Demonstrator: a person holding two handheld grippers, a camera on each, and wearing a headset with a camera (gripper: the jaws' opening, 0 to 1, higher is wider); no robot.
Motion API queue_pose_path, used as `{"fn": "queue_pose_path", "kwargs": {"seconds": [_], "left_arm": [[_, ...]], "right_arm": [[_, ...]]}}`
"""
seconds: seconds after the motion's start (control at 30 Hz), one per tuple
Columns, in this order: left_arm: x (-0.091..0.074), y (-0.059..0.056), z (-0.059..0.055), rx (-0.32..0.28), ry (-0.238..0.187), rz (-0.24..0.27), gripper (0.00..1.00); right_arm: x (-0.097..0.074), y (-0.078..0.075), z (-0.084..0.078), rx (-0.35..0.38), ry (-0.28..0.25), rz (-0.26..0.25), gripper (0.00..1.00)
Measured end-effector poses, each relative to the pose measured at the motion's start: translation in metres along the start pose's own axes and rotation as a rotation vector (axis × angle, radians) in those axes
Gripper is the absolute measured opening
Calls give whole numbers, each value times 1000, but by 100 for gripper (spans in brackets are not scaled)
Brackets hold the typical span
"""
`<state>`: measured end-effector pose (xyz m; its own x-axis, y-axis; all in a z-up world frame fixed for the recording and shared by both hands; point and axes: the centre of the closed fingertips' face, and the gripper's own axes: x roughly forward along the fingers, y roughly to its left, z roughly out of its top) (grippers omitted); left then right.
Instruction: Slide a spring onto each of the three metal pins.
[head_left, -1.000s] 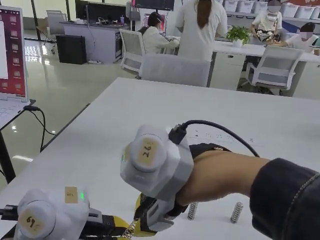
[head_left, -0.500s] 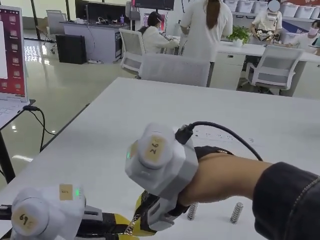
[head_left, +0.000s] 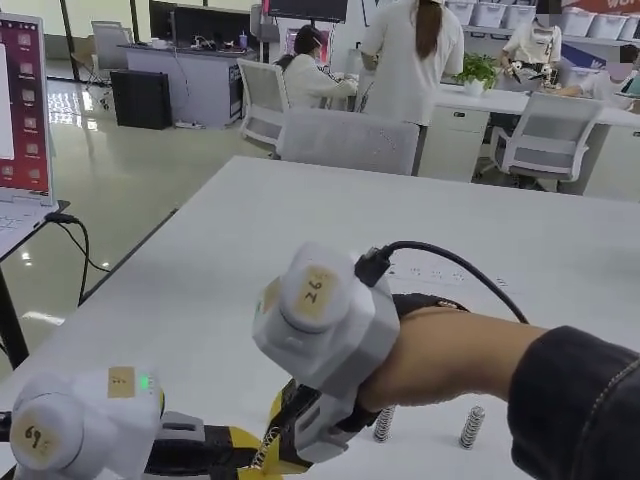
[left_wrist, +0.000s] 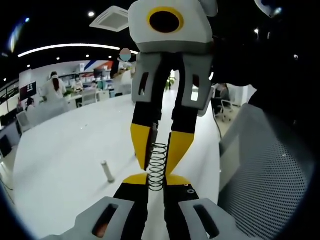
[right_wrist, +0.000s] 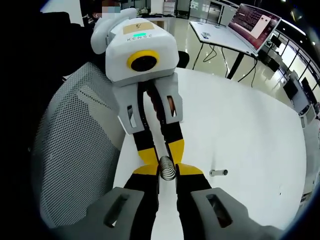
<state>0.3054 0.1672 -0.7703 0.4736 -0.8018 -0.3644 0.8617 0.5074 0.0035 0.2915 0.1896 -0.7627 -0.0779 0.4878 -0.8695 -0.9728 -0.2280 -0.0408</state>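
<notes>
- left hand-held gripper (left_wrist: 155, 181): yellow tips nearly pressed together on one end of the wire coil spring (left_wrist: 158, 162)
- it runs lengthwise tip to tip, and the right hand-held gripper (right_wrist: 168, 171) pinches the other end
- short smooth metal pin (left_wrist: 106, 171) sits nearby on the white desk (head_left: 300, 220); two spare springs (head_left: 385, 422) stand upright further right

Open table (head_left: 300, 210) ahead; two springs (head_left: 472, 425) to one side.

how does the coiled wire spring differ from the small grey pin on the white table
The coiled wire spring is an open helix; the small grey pin is a solid cylinder. The spring sits between yellow jaw tips; the pin rests free on the white table. Both look metal.
</notes>
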Motion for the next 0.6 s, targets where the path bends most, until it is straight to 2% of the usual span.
{"fn": "queue_pose_path", "kwargs": {"seconds": [0.6], "left_arm": [[2,1,-2,-20,3,3,4]], "right_arm": [[2,0,-1,-9,12,5,8]]}}
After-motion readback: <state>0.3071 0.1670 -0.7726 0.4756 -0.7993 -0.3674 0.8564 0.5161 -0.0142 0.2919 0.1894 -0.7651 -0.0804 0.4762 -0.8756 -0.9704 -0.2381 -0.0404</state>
